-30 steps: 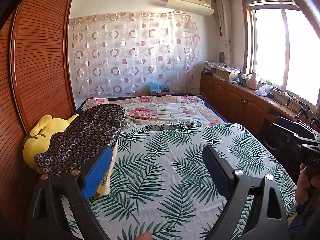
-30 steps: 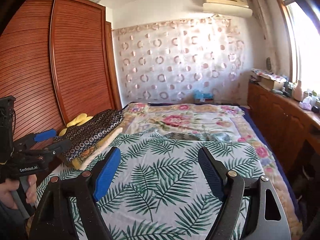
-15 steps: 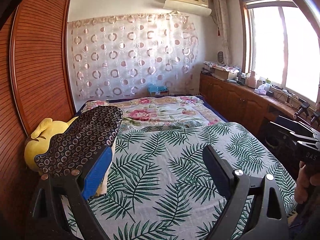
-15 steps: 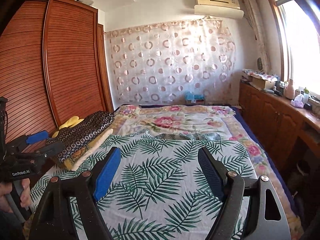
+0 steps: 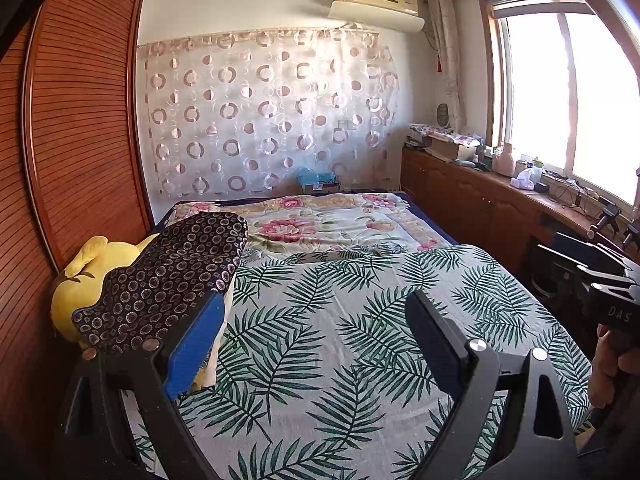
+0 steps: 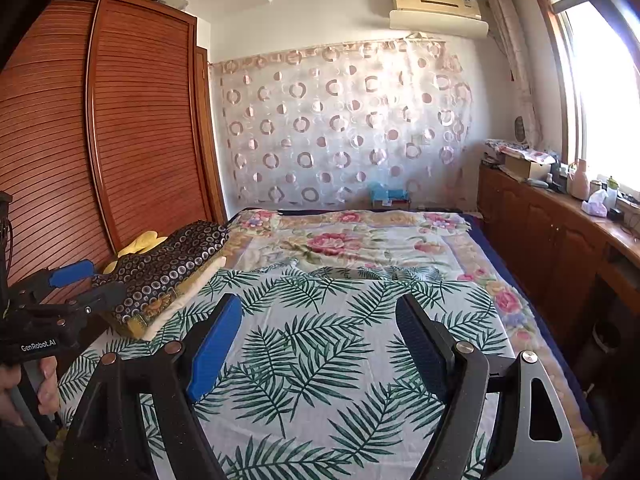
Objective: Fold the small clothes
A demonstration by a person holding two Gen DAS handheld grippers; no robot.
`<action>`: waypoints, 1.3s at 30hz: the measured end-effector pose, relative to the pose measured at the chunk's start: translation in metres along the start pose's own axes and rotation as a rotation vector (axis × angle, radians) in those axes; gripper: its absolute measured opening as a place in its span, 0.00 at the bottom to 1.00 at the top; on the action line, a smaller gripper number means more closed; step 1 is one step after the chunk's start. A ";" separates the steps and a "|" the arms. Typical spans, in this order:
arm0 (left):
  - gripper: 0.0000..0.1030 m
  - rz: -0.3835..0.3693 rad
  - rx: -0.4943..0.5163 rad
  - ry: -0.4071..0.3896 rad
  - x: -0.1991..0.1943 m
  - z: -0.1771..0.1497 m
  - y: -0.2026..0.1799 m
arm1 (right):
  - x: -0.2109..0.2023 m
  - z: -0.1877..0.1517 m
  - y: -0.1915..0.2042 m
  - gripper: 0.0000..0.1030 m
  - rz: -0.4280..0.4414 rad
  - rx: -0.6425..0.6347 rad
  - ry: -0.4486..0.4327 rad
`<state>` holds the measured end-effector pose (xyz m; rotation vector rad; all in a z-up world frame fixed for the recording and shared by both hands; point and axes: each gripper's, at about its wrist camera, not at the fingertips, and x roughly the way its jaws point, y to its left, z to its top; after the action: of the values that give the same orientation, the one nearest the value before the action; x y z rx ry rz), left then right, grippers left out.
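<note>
A folded dark garment with a ring pattern (image 5: pixel 172 272) tops a small stack of folded clothes at the bed's left edge; it also shows in the right wrist view (image 6: pixel 168 264). My left gripper (image 5: pixel 316 332) is open and empty above the palm-leaf sheet (image 5: pixel 340 320), just right of the stack. My right gripper (image 6: pixel 320 332) is open and empty over the same sheet (image 6: pixel 320 344). The left gripper also shows at the left of the right wrist view (image 6: pixel 86 282), next to the stack. The right gripper body shows at the right edge of the left wrist view (image 5: pixel 600 280).
A yellow plush toy (image 5: pixel 88 272) lies behind the stack against the wooden wardrobe (image 5: pixel 80 140). A floral blanket (image 5: pixel 320 224) covers the far half of the bed. A wooden cabinet (image 5: pixel 480 200) with clutter runs along the right wall under the window.
Both grippers have pulled back and tilted up a little, so the bed sits lower in both views. Both stay open and empty. The clothes stack has not moved.
</note>
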<state>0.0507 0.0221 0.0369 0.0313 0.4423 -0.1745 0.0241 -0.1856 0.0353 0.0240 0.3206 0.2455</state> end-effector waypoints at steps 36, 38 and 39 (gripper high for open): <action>0.89 0.004 -0.001 -0.001 -0.001 0.000 0.000 | 0.000 -0.001 -0.007 0.79 0.007 -0.002 0.003; 0.89 0.003 0.000 -0.001 -0.001 0.000 0.000 | 0.000 -0.001 -0.007 0.79 0.008 -0.002 0.003; 0.89 0.003 0.000 -0.001 -0.001 0.000 0.000 | 0.000 -0.001 -0.006 0.79 0.007 -0.002 0.004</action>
<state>0.0497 0.0219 0.0369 0.0320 0.4407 -0.1712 0.0249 -0.1920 0.0336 0.0224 0.3239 0.2532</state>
